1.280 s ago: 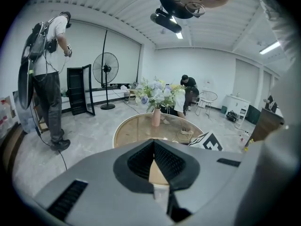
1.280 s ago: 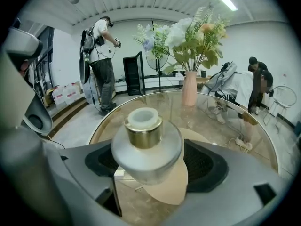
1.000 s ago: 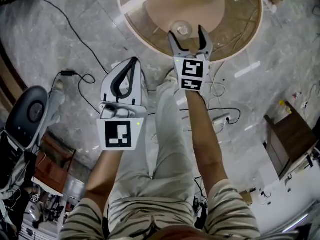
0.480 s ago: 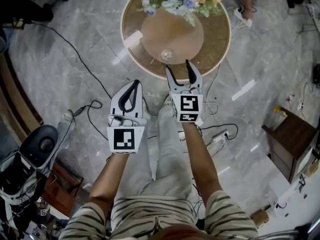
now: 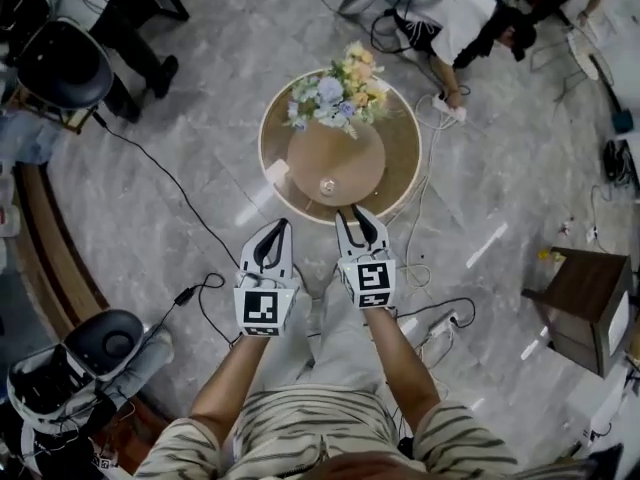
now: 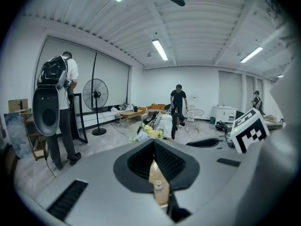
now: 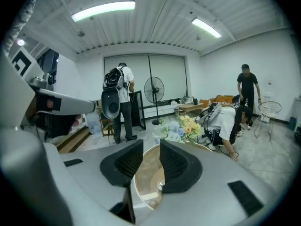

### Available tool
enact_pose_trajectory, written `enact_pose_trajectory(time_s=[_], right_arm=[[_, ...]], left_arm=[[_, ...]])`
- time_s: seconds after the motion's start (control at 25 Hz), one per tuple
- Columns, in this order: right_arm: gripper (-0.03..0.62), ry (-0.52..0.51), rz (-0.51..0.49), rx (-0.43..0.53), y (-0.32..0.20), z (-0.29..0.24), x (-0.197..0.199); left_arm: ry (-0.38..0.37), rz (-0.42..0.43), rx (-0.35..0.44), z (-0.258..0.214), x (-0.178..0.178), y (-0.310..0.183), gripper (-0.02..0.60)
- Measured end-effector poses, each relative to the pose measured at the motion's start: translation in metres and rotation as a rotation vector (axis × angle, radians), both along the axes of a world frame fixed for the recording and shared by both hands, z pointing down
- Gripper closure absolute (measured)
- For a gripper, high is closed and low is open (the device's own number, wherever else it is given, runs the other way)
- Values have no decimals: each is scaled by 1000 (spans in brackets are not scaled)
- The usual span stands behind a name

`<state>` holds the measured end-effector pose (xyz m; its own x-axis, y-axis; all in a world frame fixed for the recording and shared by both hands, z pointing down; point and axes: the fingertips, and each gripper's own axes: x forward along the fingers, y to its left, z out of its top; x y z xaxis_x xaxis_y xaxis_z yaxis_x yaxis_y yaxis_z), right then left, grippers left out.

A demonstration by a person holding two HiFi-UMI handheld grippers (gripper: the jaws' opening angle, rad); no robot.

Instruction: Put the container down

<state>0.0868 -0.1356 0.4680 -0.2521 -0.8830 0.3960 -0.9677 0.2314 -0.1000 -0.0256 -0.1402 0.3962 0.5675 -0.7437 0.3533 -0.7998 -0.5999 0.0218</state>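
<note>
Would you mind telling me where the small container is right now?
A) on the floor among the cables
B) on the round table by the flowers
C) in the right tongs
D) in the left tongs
B: the container stands on the round table in front of the flowers; the right tongs, closing, and the left tongs both have nothing between them.
</note>
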Motion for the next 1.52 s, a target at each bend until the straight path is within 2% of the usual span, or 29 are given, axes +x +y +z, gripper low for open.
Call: enact_pose_trajectory(time_s=[0.24, 0.4, 0.56, 0.72, 1.0, 1.52], right_arm=[[530, 4, 81, 34, 13, -60, 13], [585, -39, 111, 59, 34, -113, 15], [585, -77, 103, 111, 51, -166, 15], [585, -74, 88, 143, 47, -200, 12], [585, -85, 93, 167, 50, -232, 21], [586, -28, 12, 278, 44, -275, 15]], left_arm=[[0, -4, 14, -40, -6, 9, 583], [14, -10, 26, -84, -4, 24, 583], [20, 12, 67, -124, 2, 40, 583], [50, 22, 94, -149, 0, 35, 583], [86, 48, 129, -178, 13, 39, 583], [109, 73, 199, -199, 32, 28, 583]])
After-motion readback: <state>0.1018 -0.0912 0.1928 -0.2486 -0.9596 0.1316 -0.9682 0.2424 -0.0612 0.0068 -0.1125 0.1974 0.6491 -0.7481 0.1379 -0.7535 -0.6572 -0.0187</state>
